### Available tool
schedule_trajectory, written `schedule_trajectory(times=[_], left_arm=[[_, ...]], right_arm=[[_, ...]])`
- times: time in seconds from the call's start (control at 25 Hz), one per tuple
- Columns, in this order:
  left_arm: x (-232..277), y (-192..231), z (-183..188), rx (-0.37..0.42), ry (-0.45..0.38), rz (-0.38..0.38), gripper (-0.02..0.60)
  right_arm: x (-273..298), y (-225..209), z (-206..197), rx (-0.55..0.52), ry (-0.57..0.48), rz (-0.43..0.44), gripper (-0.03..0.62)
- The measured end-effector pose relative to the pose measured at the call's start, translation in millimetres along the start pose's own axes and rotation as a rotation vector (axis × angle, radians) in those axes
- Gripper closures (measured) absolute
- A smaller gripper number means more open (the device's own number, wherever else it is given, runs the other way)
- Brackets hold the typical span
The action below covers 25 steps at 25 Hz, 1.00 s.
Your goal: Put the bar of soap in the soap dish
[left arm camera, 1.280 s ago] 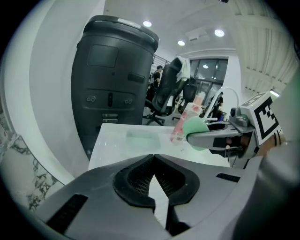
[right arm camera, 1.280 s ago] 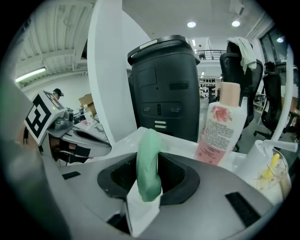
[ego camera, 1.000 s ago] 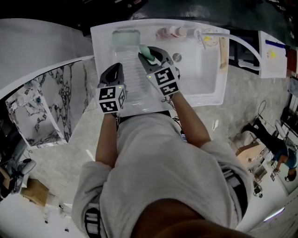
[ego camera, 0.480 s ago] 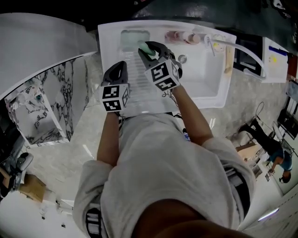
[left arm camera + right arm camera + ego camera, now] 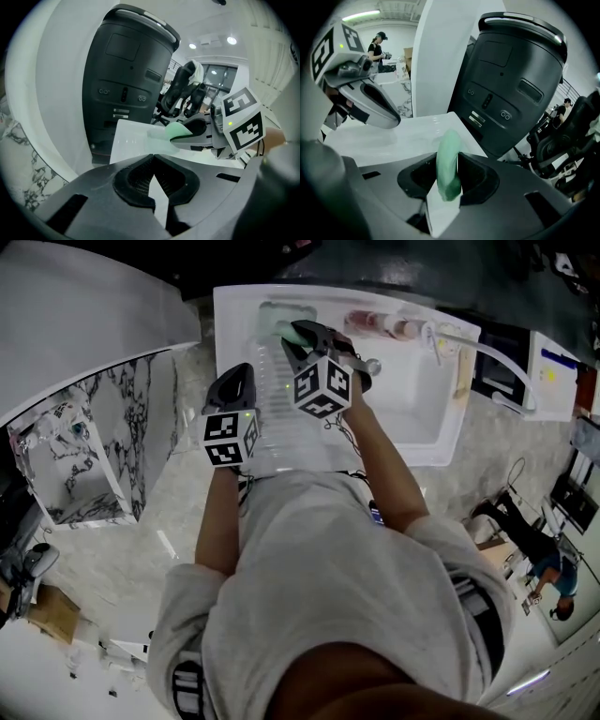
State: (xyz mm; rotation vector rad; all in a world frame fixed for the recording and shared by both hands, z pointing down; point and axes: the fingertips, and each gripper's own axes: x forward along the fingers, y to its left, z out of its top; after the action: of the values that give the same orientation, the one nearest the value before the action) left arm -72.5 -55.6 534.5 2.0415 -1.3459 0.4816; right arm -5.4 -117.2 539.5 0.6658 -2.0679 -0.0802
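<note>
Since our right hand-held gripper, clamped on the bar of soap, has moved up-frame to the soap dish, we need only lower and release.

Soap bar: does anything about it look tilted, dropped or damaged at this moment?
Nothing stands out. The green soap bar stands on edge, clamped in the right tool, intact, close by the soap dish on the white sink. No spill shows.
</note>
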Motion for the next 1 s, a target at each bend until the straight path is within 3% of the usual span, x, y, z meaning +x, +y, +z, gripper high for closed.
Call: schedule_trajectory(times=[0.32,1.0], left_arm=[[-10,16,-3,-0.030,-0.009,0.030,0.563],[-6,18,-5,-0.049,-0.004,0.023,0.563]], right_arm=[[18,3,-7,-0.121,0.076,0.030,0.476],[31,8,-14,-0.182,0.130,0.077,0.467]])
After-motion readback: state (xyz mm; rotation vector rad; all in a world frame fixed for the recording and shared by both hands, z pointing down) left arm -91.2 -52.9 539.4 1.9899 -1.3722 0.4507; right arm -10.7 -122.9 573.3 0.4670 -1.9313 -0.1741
